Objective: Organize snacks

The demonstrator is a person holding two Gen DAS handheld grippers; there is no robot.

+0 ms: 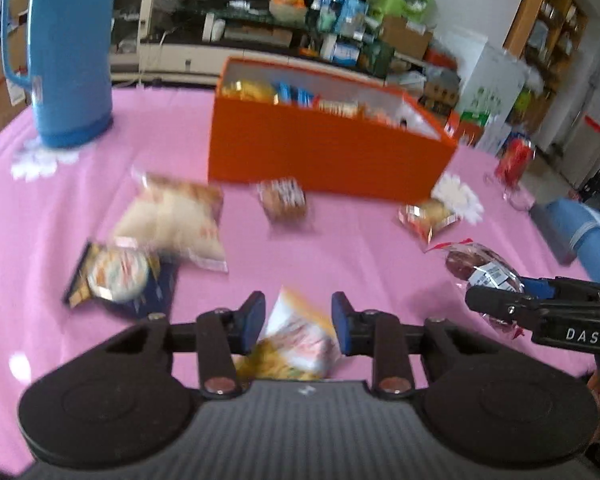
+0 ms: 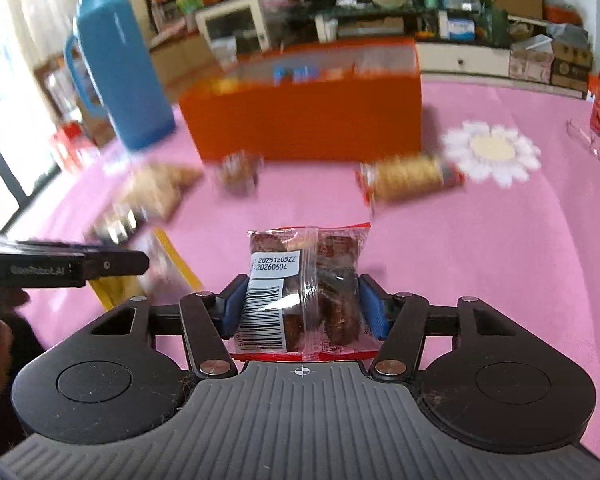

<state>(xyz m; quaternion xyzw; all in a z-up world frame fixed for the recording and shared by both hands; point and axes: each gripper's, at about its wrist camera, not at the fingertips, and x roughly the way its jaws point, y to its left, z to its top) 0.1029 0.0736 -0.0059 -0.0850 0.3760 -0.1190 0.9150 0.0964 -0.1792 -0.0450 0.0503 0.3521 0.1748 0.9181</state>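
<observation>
My left gripper (image 1: 299, 312) is shut on a yellow and white snack packet (image 1: 300, 340), whose top corner pokes up between the blue pads. My right gripper (image 2: 303, 300) is shut on a clear packet of dark brown snacks (image 2: 304, 276) with red edges and a barcode label. In the left wrist view that right gripper (image 1: 500, 296) comes in from the right with the brown packet (image 1: 480, 264). Behind stands an orange box (image 1: 328, 156) with several packets inside. It shows straight ahead as the orange box (image 2: 308, 120) in the right wrist view.
Loose on the pink tablecloth (image 1: 360, 252) lie a pale bag (image 1: 176, 220), a round snack on a dark blue packet (image 1: 118, 272), a small brown packet (image 1: 284, 200) and a biscuit packet (image 1: 428, 216). A blue thermos (image 1: 72, 52) stands far left, a red can (image 1: 514, 160) far right.
</observation>
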